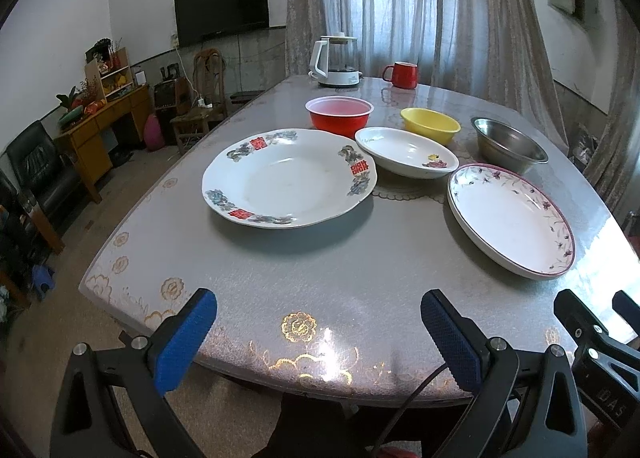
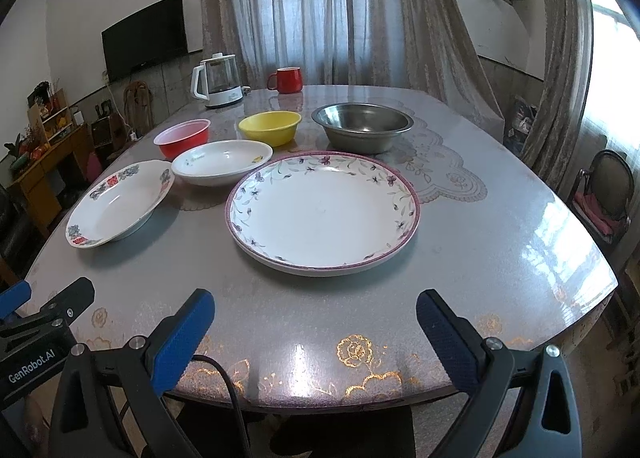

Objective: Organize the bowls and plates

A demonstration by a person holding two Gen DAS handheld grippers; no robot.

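The left gripper (image 1: 318, 332) and right gripper (image 2: 314, 332) both hover at the near edge of the table (image 2: 480, 242), jaws spread wide and empty. Nothing looks stacked yet, so the sorting seems not yet begun. Nearest the right gripper lies the purple-rimmed floral plate (image 2: 322, 214); nearest the left, the plate with red characters (image 1: 290, 178). Behind them sit the small white dish (image 2: 222, 166), the red bowl (image 1: 339, 115), the yellow bowl (image 2: 270, 127) and the steel bowl (image 2: 362, 126), each apart, each apparently empty.
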